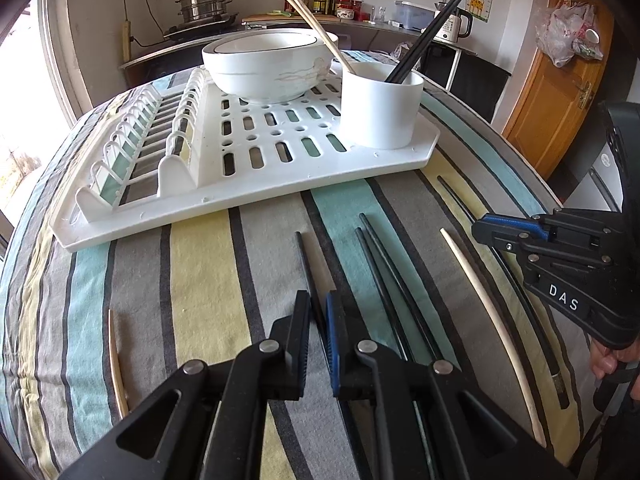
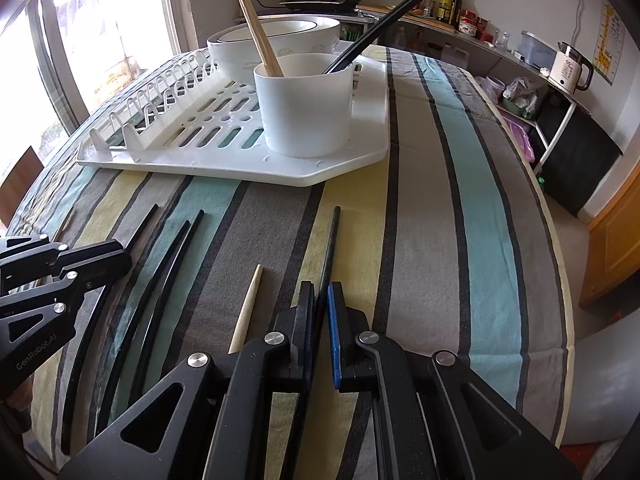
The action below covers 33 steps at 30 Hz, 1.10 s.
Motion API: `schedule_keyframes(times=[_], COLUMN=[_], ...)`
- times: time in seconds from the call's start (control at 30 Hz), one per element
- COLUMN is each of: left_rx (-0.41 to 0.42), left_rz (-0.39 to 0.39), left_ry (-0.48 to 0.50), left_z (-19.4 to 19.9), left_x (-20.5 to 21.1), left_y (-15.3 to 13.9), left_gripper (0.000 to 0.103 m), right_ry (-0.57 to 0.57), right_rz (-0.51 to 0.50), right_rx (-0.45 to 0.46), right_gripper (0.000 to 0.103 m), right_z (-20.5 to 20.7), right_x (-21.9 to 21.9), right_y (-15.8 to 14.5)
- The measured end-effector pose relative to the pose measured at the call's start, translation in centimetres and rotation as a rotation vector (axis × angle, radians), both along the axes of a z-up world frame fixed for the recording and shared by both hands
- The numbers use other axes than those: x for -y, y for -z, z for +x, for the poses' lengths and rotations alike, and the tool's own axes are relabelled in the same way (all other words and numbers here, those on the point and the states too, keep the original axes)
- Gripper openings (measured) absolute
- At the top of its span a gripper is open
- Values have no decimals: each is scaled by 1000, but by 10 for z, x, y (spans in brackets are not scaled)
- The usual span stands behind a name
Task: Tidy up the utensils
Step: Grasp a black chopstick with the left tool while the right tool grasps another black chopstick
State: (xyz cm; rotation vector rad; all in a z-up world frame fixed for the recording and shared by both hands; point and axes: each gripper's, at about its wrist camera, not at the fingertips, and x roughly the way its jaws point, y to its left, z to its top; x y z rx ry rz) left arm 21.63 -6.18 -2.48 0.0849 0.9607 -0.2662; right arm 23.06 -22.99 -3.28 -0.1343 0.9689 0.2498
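A white utensil cup stands on the white drying rack and holds two wooden chopsticks and black chopsticks. Several black chopsticks and a pale wooden one lie on the striped cloth. My left gripper is shut on a black chopstick lying on the cloth. My right gripper is shut on another black chopstick near the table's right side. The cup also shows in the right wrist view.
A white bowl sits on the rack behind the cup. A wooden chopstick lies at the far left. Two black chopsticks lie side by side between the grippers. The table edge runs along the right. Kitchen counters stand behind.
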Motion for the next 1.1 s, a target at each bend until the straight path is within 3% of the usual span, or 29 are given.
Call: schedule_keyframes(times=[0.3, 0.5, 0.8, 1.1], left_rx=[10, 11, 91, 193], left_rz=[7, -51, -131, -183], left_ry=[-5, -1, 1, 12], left_z=[1, -1, -17, -34], left_x=[1, -6, -20, -28], left_y=[0, -8, -50, -95], left_gripper=[7, 6, 6, 5], right_ry=[-1, -4, -4, 2], right_rz=[45, 91, 213, 269], right_rx=[6, 43, 135, 240], right_gripper=[5, 5, 5, 5], right_z=[-2, -10, -24, -39], right_x=[2, 8, 21, 33], right_y=[-2, -18, -56, -91])
